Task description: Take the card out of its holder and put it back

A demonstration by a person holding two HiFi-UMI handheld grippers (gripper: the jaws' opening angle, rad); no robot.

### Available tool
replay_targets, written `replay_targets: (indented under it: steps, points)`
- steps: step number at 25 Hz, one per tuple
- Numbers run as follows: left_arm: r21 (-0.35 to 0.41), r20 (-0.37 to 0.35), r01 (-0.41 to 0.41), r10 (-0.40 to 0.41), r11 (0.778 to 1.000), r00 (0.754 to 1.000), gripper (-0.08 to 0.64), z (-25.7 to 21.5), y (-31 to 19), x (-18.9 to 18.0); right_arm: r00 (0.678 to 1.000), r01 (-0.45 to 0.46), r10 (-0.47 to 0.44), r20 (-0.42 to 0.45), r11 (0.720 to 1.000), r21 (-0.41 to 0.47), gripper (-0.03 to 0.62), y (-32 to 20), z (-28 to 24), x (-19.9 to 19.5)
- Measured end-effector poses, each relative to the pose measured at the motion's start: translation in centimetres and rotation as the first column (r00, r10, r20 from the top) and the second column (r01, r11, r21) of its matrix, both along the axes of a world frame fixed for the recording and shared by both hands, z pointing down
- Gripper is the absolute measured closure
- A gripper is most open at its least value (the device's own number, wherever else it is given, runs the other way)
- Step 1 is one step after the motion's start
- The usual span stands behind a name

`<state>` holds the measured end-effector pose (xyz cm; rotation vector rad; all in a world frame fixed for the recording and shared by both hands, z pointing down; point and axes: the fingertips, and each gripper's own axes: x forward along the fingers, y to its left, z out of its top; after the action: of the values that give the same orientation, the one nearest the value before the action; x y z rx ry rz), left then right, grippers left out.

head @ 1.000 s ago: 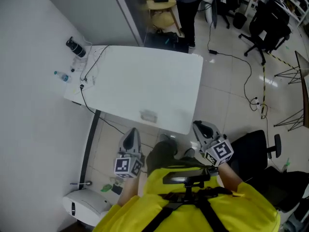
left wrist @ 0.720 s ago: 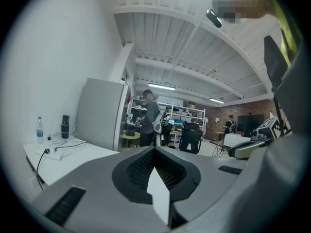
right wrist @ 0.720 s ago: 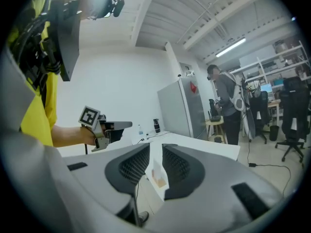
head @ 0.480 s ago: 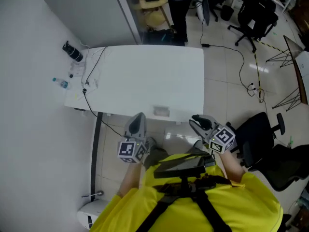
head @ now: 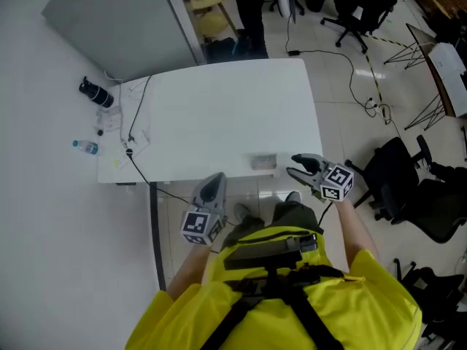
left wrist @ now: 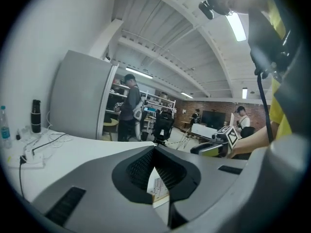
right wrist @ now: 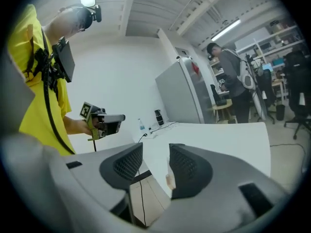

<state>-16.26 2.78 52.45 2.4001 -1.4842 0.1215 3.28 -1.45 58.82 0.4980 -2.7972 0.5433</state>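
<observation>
The card holder (head: 263, 162) stands on the surface (head: 219, 115) by its near edge, ahead and right of the left tool (head: 217, 178). A flask (head: 95, 92), cables (head: 136, 119) and a bottle (head: 85, 146) sit well ahead-left of it.

No text, brand, number or sign can be read anywhere. Black-and-white square patterns are carried by the left marker cube (head: 197, 227) at 7 o'clock of the head view and by the right marker cube (head: 337, 183) at 4 o'clock, but no letters or digits are formed by them. Fine dark print is seen in the left gripper view on the card (left wrist: 158, 191) in the card holder (head: 263, 162), which stands at 5 o'clock on the bench (head: 219, 115); it is too small to be made out. A label on the bottle (head: 85, 146) at 9 o'clock cannot be deciphered either.
</observation>
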Motion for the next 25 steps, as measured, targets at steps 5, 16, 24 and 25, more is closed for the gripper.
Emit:
replay_targets:
  steps: [5,16,24,25]
  points:
    - [-0.059,-0.025,-0.127,0.126,0.99,0.992,0.561,1.5,-0.9,2.0,0.996,-0.024,0.017,-0.09,0.996,-0.08,0.414,-0.2,6.9,-0.8]
    - [-0.135,-0.076,-0.224,0.215,0.965,0.974,0.563,4.6,0.4,5.1,0.985,0.125,-0.14,-0.097,0.981,-0.151,0.428,-4.2,13.7,-1.3]
    - [-0.226,-0.094,-0.06,0.039,0.972,0.995,0.561,7.9,-0.4,5.0,0.91,0.405,-0.413,-0.051,0.907,-0.114,0.491,-3.1,14.4,-4.5]
    - [-0.223,-0.101,-0.038,0.016,0.974,0.995,0.561,7.9,-0.4,4.8,0.899,0.43,-0.436,-0.04,0.897,-0.105,0.516,-3.0,14.3,-4.9]
